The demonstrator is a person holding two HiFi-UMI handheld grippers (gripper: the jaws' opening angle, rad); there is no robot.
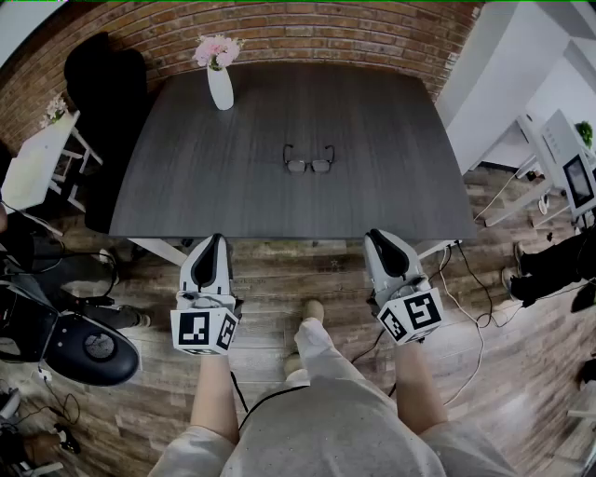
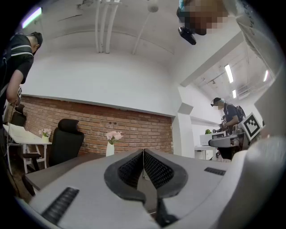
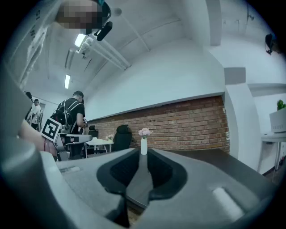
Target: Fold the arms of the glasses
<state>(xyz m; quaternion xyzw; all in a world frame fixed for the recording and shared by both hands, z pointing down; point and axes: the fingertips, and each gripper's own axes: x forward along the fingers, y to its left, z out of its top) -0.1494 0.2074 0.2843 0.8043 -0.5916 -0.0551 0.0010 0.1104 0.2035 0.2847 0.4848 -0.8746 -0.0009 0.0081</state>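
Room: brick wall [image 1: 307, 28] behind a dark grey tabletop [image 1: 391, 121], with a wood-plank floor [image 1: 484, 373] on the near side.
Glasses [image 1: 309, 160]: lying near the middle of the tabletop, lenses toward the near edge; the arms seem to stand open, though they are small in the head view.
Vase [image 1: 220, 86]: white, holding pink flowers, upright near the far edge, toward the far left corner.
Left claw [image 1: 215, 240]: just off the near edge, held level, jaws pressed together with nothing between them.
Right claw [image 1: 376, 235]: just off the near edge, held level, jaws a narrow slit apart, empty, well apart from the glasses.

Light was bright and even, from ceiling strips [image 2: 229, 73]; shadows were soft. Fisheye warped the edges, corners went black, close foreground was slightly blurred.
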